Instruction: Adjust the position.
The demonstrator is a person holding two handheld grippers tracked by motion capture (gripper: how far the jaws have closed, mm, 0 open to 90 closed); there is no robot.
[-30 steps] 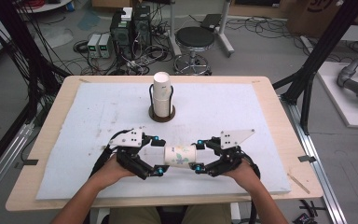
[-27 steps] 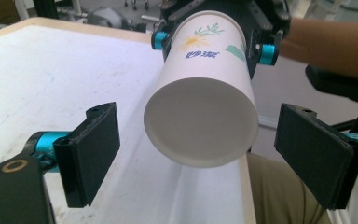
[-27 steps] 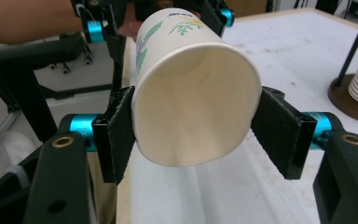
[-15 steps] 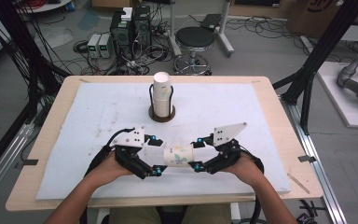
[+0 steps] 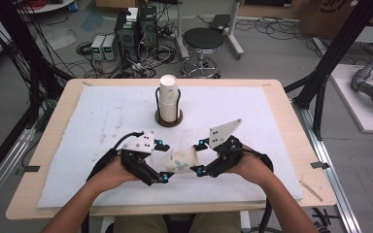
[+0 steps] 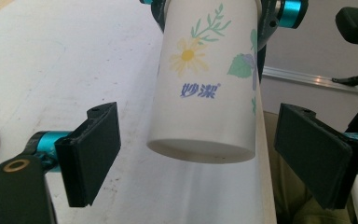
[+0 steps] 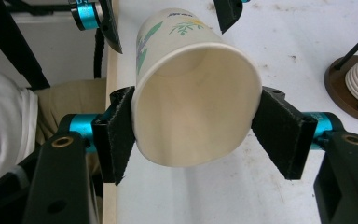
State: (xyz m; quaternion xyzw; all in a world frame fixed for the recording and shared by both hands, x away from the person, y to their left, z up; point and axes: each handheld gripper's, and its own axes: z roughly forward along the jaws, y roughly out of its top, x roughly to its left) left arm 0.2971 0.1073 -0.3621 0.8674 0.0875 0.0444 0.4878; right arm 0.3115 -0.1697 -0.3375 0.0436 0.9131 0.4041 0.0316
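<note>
- Cup [image 5: 182,160] of printed paper lies on its side in the air between the two grippers, low over the near part of the white mat [image 5: 77,145], its open mouth toward the right gripper [image 5: 200,157] and its closed base toward the left gripper [image 5: 162,162].
- Grip: in the right gripper view the two black pads [image 7: 121,133] press on opposite sides of the cup's rim [image 7: 193,105], and the mouth is squeezed slightly out of round. Judged risk: thin paper wall may buckle or crease if the squeeze increases, and a hold near the rim alone may let the cup pivot or drop.
- Left gripper stands wide open; in the left gripper view its pads [image 6: 93,149] flank the cup's base [image 6: 200,151] with clear gaps on both sides, holding nothing. Judged risk: closing off-centre would knock the base sideways and twist the cup out of the right gripper's hold.
- Handover hazard: should the right gripper release before the left one has closed, the cup would fall to the mat and could roll toward the near table edge [image 5: 141,209].
- Holder [image 5: 168,116] with its cup stack [image 5: 168,94] stands well apart, farther up the mat; judged no collision risk at present.
</note>
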